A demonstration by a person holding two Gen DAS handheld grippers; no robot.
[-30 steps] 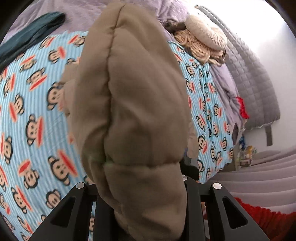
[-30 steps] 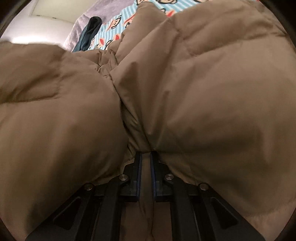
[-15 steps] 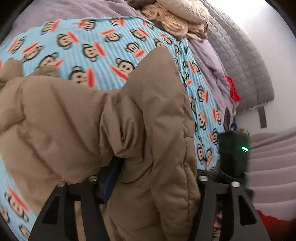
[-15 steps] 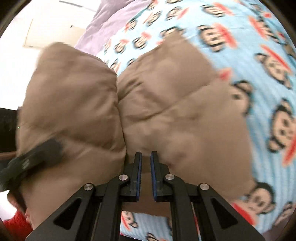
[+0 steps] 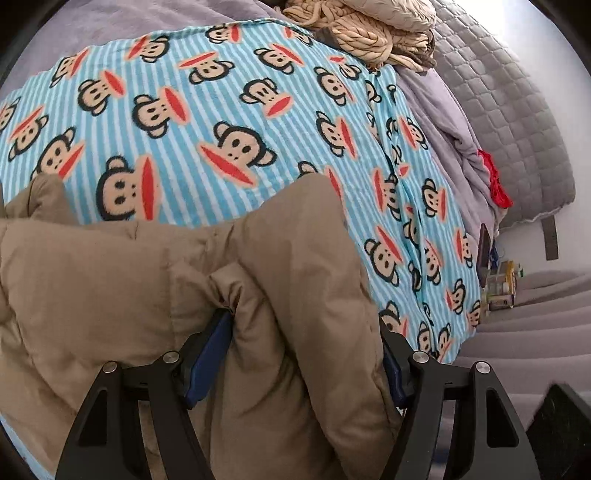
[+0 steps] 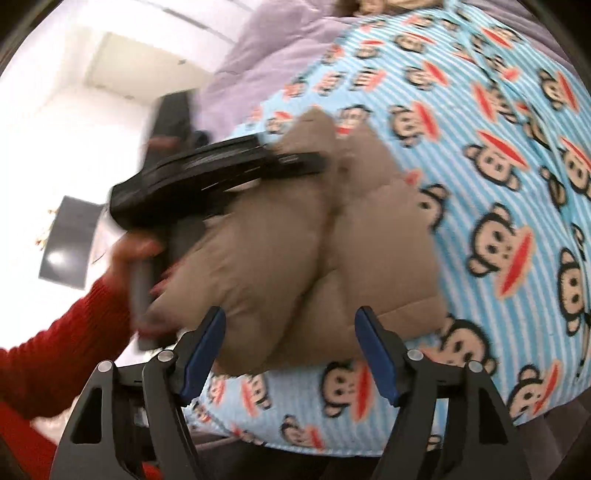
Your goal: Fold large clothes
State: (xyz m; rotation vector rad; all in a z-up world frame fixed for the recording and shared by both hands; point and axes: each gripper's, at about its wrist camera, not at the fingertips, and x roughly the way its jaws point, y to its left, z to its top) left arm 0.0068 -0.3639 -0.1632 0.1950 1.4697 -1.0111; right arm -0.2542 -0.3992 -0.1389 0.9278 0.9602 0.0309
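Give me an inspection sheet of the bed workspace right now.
Surface: bed under a monkey-print blanket, blue and white stripes.
Job's things: tan puffer jacket bunched at the near edge.
Clutter: knit pile at the far end; red cloth by the lilac duvet.
Grippers: left gripper open, jacket fabric lying between its fingers; right gripper open, just short of the jacket.
Cables: nothing seen.
Surroundings: grey quilted headboard, white wall.
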